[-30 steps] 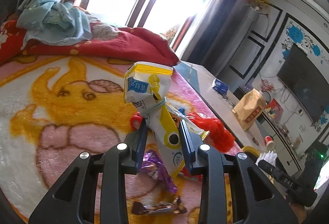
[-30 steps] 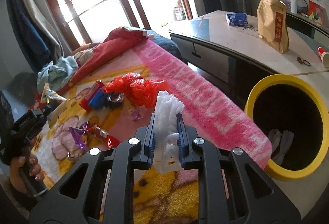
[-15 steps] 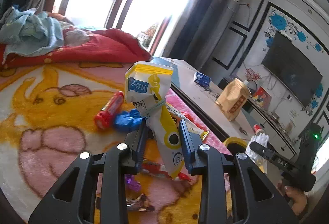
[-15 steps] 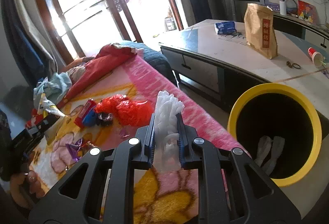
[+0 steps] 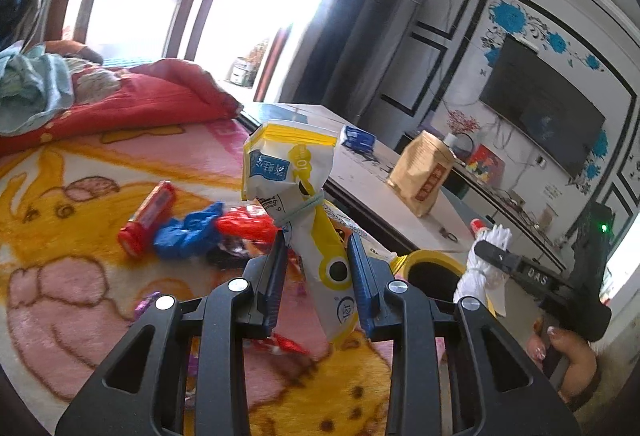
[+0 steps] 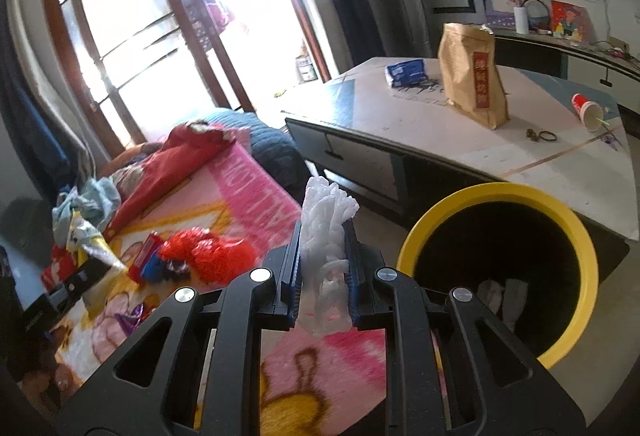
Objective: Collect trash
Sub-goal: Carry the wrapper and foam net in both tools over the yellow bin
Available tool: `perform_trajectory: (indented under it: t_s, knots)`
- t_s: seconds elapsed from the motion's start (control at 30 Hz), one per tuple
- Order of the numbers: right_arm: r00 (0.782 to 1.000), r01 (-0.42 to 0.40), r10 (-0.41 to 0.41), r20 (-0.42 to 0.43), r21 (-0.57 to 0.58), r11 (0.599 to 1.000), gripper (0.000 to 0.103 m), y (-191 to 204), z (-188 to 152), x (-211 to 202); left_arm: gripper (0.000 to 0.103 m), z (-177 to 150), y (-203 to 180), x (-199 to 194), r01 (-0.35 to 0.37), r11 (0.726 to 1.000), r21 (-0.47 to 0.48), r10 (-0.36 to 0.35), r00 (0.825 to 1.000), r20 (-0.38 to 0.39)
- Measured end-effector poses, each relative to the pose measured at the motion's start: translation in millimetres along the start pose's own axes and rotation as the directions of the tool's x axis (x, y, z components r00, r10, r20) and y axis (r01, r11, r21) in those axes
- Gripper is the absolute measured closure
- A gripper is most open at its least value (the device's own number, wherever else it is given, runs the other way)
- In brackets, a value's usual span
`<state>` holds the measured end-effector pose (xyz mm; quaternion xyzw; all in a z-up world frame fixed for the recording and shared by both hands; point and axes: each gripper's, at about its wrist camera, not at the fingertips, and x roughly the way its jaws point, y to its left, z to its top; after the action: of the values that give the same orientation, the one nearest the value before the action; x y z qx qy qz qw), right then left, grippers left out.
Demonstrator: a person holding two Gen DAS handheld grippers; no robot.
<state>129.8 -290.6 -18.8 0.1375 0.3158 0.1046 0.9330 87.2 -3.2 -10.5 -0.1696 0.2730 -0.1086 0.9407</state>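
Observation:
My left gripper (image 5: 316, 264) is shut on a white and yellow snack bag (image 5: 296, 192) tied with a band, held above the blanket. My right gripper (image 6: 322, 252) is shut on a piece of white foam netting (image 6: 326, 220), just left of the yellow-rimmed bin (image 6: 500, 192). The bin holds pale scraps (image 6: 502, 296). In the left wrist view the right gripper (image 5: 490, 252) with the netting hovers over the bin (image 5: 430, 260). Red wrappers (image 6: 208, 252), a red tube (image 5: 148, 214) and a blue wrapper (image 5: 186, 232) lie on the blanket.
A pink and yellow blanket (image 5: 72, 276) covers the bed. A low table (image 6: 440, 132) behind the bin carries a brown paper bag (image 6: 472, 76), a blue packet (image 6: 406, 72) and a red cup (image 6: 586, 110). Red bedding and clothes (image 5: 48, 88) are piled at the far end.
Both grippers have swung right toward the bin with their loads. The right gripper now sits closer to the bin's rim; the left view now shows the bin and table.

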Motion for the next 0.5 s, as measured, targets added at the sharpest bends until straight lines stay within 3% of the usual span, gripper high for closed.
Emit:
perform_trajectory:
  t_s: [0.5]
  knots:
    - [0.994,0.092,-0.096,0.054,0.068,0.993,0.091,-44.6,18.5,-10.0,0.074,-9.0,-48.7,25.8,0.093,0.992,0.083,-0.088,0.995,-0.054]
